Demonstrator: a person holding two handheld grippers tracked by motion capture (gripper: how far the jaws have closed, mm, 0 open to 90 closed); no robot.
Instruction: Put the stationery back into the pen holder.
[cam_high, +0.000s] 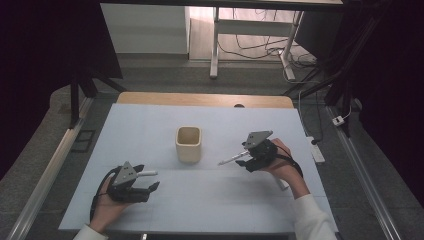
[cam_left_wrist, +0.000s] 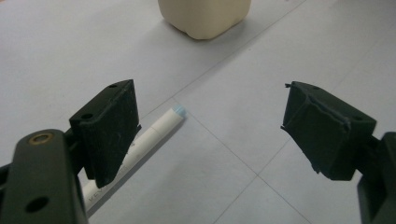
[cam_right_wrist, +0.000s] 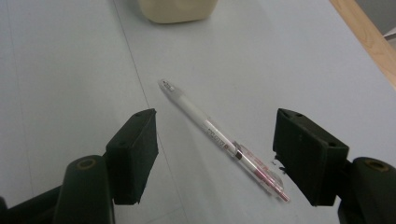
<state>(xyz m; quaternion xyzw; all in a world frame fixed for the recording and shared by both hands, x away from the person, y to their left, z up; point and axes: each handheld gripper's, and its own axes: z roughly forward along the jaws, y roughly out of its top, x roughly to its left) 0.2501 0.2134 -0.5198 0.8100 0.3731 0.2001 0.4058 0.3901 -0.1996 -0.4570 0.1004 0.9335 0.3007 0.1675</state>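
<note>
Now the right gripper hangs low over the pale blue bench near its right edge, jaws wide and holding nothing. Between them lies a slim white pen with a pink-tinted clear end, flat on the bench; its long axis runs diagonally across the gap, pink end just beside one pad, cap pointing toward the cream square cup mid-bench. A turn of the wrist would likely square the jaws across it. Toward the near left corner, the left gripper also stands wide and empty, a white marker beside one pad.
</note>
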